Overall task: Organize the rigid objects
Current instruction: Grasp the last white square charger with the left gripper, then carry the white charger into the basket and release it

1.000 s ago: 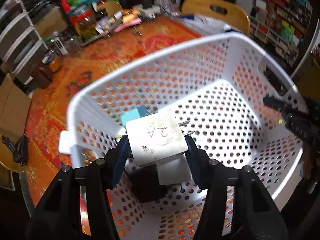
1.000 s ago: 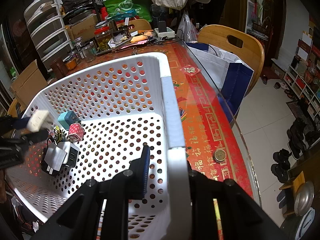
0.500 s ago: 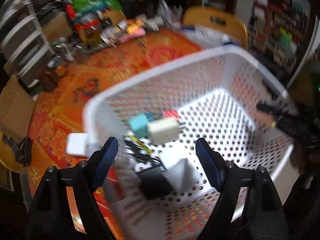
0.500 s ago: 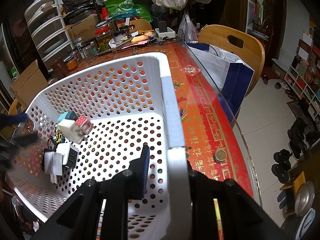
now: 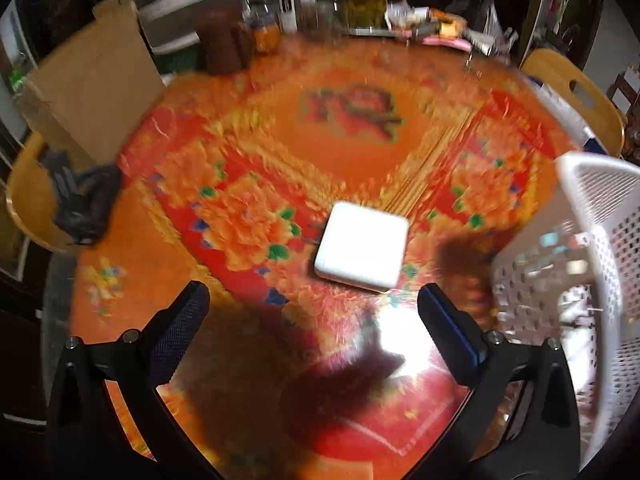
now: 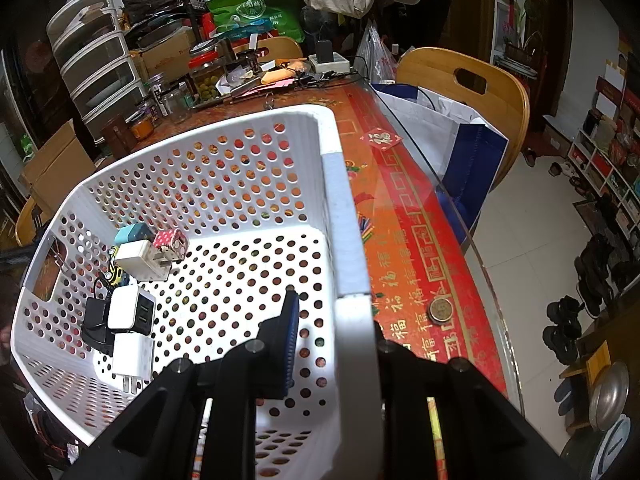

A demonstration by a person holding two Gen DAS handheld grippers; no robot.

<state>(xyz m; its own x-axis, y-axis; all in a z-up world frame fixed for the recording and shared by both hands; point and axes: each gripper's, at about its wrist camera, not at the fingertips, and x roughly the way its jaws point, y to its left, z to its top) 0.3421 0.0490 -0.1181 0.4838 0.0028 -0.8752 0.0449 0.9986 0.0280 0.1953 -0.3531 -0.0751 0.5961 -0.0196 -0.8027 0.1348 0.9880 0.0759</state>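
In the blurred left wrist view a flat white square adapter (image 5: 362, 247) lies on the orange-red tablecloth. My left gripper (image 5: 314, 316) is open and empty just in front of it. The white perforated basket (image 5: 592, 208) stands at the right. In the right wrist view my right gripper (image 6: 332, 340) is shut on the basket's near wall (image 6: 344, 208). Inside lie several chargers: a white plug charger (image 6: 136, 258), a teal one (image 6: 132, 234), a pink patterned one (image 6: 172, 242), a white USB block (image 6: 130, 308), a black one (image 6: 96, 320).
Jars and clutter (image 5: 360, 4) crowd the table's far edge, a cardboard box (image 5: 96, 80) stands at the left. Wooden chairs (image 6: 468, 80) stand round the table. A coin (image 6: 440, 311) lies near the glass table edge, with floor to the right.
My left gripper opened and dropped the white plug charger into the basket, then swung left out of the basket to face the flat white adapter. The right gripper has not moved.
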